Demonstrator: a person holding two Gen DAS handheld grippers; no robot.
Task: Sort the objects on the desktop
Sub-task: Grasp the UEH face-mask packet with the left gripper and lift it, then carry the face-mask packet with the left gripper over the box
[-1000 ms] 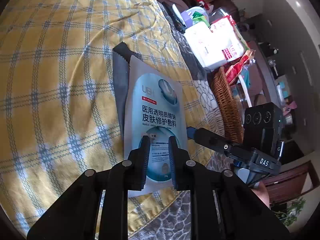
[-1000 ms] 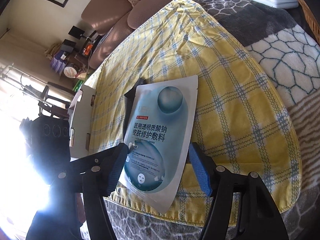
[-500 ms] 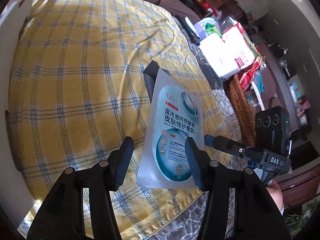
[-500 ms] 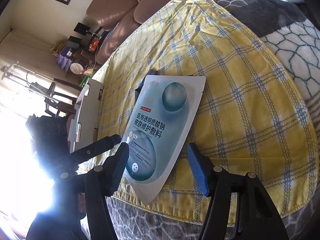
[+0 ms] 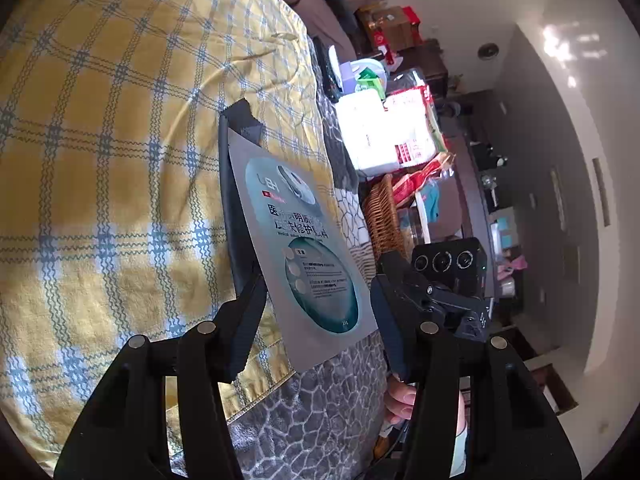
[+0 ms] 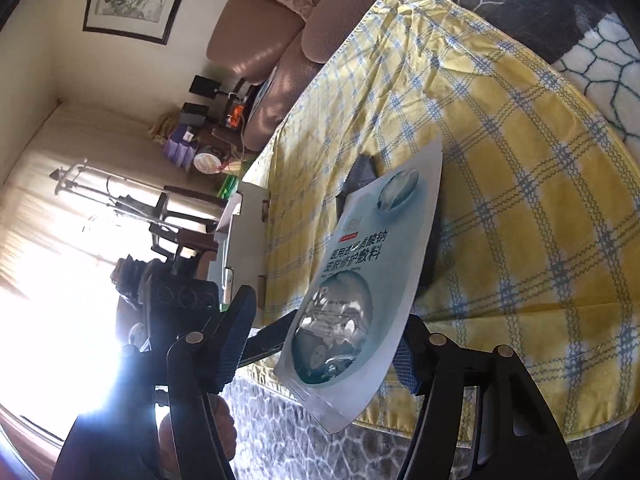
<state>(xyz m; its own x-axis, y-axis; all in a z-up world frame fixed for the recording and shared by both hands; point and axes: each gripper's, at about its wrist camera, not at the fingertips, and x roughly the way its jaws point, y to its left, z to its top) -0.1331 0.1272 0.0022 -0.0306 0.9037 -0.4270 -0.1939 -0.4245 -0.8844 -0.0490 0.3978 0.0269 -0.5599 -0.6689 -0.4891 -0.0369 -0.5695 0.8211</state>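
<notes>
**Tongs spread on both sides, mask sachet [image 5: 304, 248] not yet sorted**

Left wrist view: your left tongs [image 5: 316, 300] stand spread, and their jaws have just been opening. The mask sachet sits between the two fingers here, but neither pad presses on it. Its left edge runs just beside the left finger, and its near corner hangs over the border of the yellow checked cloth [image 5: 100, 160] towards the grey patterned blanket [image 5: 312, 408]. A dark cloth [image 5: 244, 120] lies under the sachet and shows past its far end. To the right, well apart from the sachet, are a wicker basket [image 5: 380, 212] and other clutter. Nothing in this view looks put away yet, so I judge you are early in the job, or at least that this item is unfinished.

Right wrist view: your right tongs [image 6: 326, 320] are also spread wide and pinch nothing. The sachet's near end appears raised off the checked cloth and tilted. It covers the tip of the right finger, while the left finger stands clear of it. One finger of your left tongs runs in under the sachet's near left edge, and I cannot tell whether that finger is what props it up. A white box [image 6: 246, 220] stands at the far side of the cloth, and it may be the destination. What remains, as I judge it, is a firm grip on the sachet, then the dark cloth.
</notes>
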